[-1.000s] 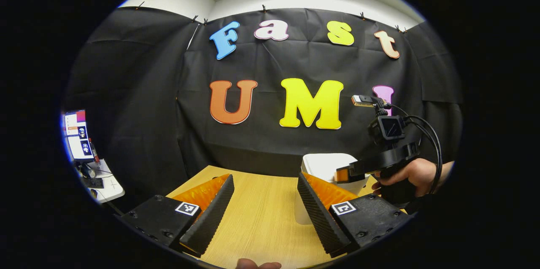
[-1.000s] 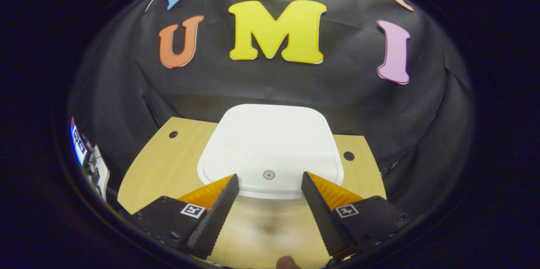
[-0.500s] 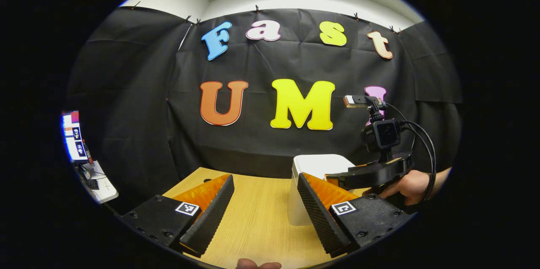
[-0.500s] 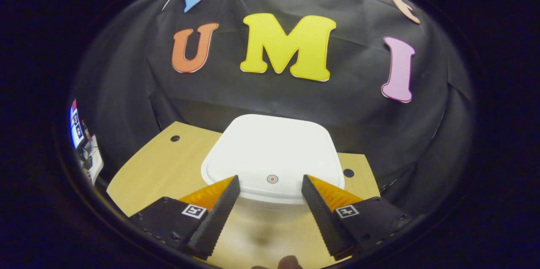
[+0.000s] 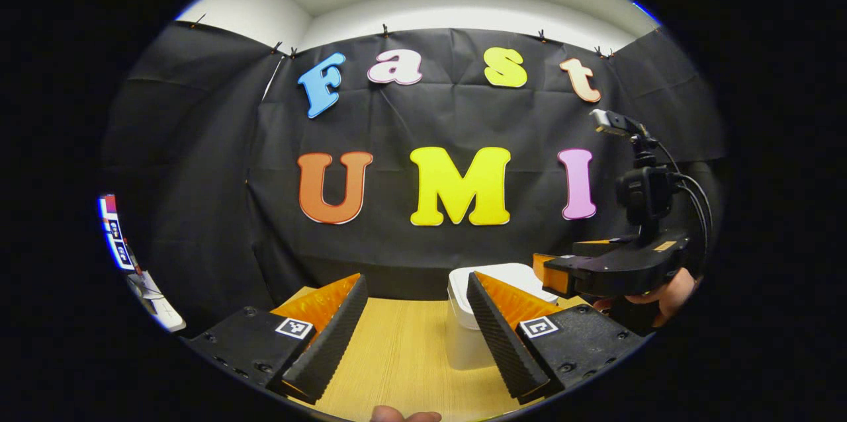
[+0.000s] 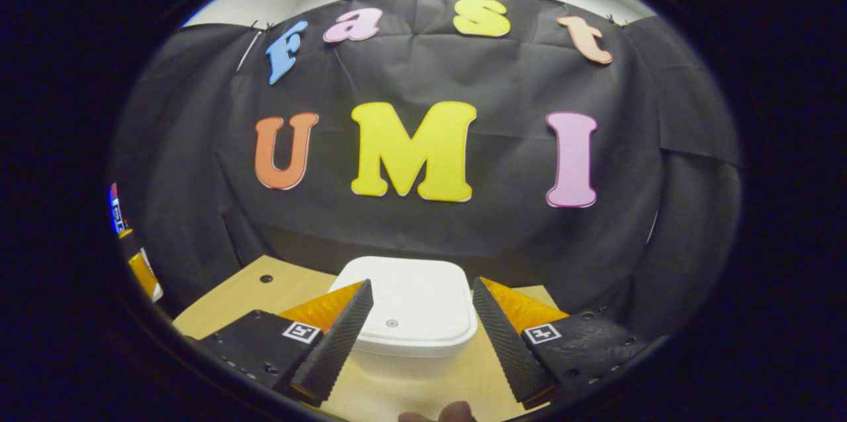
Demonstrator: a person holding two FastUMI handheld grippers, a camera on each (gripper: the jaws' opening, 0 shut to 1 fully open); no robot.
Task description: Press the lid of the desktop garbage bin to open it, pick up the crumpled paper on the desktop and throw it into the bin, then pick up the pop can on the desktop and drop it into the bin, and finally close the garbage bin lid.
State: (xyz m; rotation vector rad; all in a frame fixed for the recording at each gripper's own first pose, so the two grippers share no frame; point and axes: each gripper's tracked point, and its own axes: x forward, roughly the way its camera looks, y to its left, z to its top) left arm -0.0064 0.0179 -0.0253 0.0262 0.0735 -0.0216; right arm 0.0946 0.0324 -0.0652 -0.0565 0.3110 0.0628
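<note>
Fingers of the left gripper (image 5: 417, 326) stand apart at the bottom of the left gripper view, over the wooden table (image 5: 397, 362); the white bin (image 5: 466, 336) sits lower centre-right, partly behind one finger. At right, a hand (image 5: 668, 293) holds the right gripper (image 5: 552, 273) level above the bin.

Right gripper view: its fingers (image 6: 331, 342) spread wide, the bin's closed lid (image 6: 410, 313) between and beyond them, a small round mark (image 6: 392, 323) near its front edge.

Bin (image 6: 403, 316) on desk (image 6: 251, 290)
</note>
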